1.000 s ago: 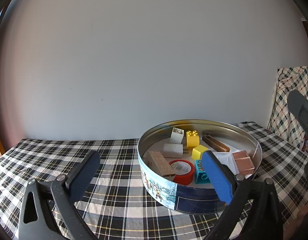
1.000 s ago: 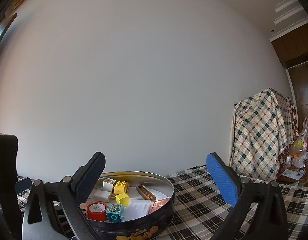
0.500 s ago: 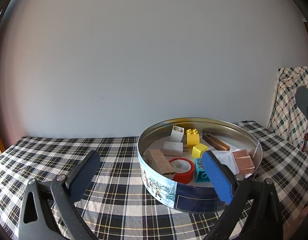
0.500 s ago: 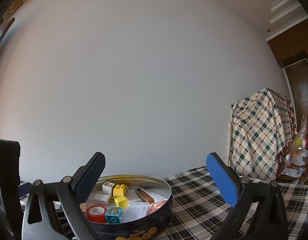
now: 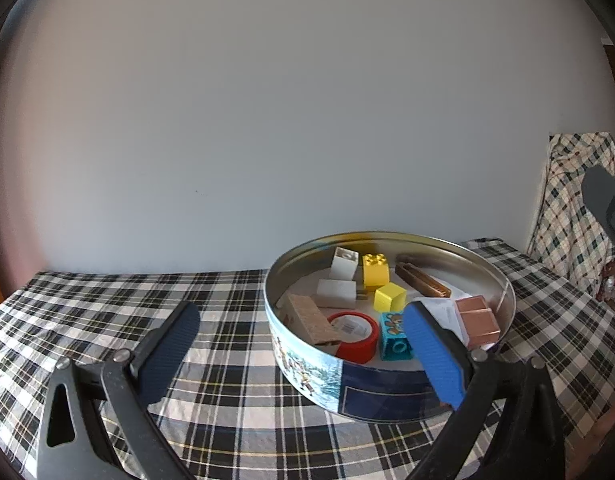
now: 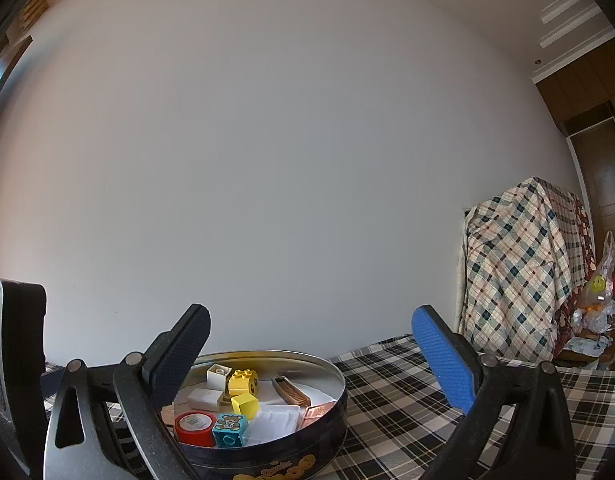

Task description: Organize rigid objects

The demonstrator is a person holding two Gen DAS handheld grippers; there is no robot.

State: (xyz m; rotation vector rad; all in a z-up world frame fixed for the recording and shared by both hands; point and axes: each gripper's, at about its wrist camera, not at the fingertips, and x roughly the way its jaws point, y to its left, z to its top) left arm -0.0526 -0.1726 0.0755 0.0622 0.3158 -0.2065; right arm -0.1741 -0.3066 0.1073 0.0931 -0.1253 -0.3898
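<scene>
Round tin (image 5: pixel 307 364) of rigid objects — filled, standing toward the right end of the bench (image 5: pixel 87 308).
Contents, all inside the rim: white bricks, yellow studded brick (image 5: pixel 375 270), yellow cube (image 5: pixel 389 297), red tape roll (image 5: pixel 357 336), teal bear brick (image 5: pixel 393 336), brown comb-like strip (image 5: pixel 423 282), copper blocks (image 5: pixel 477 320), cork wedge (image 5: pixel 311 318). Left gripper (image 5: pixel 303 346): fingers spread wide, empty, holding station at the tin's near wall as over the last second. Right gripper (image 6: pixel 311 356): fingers wide, empty, has tilted upward over that second, the tin sinking lower in its view. No loose item shows on the cloth; sorting reads as complete or nearly so.
</scene>
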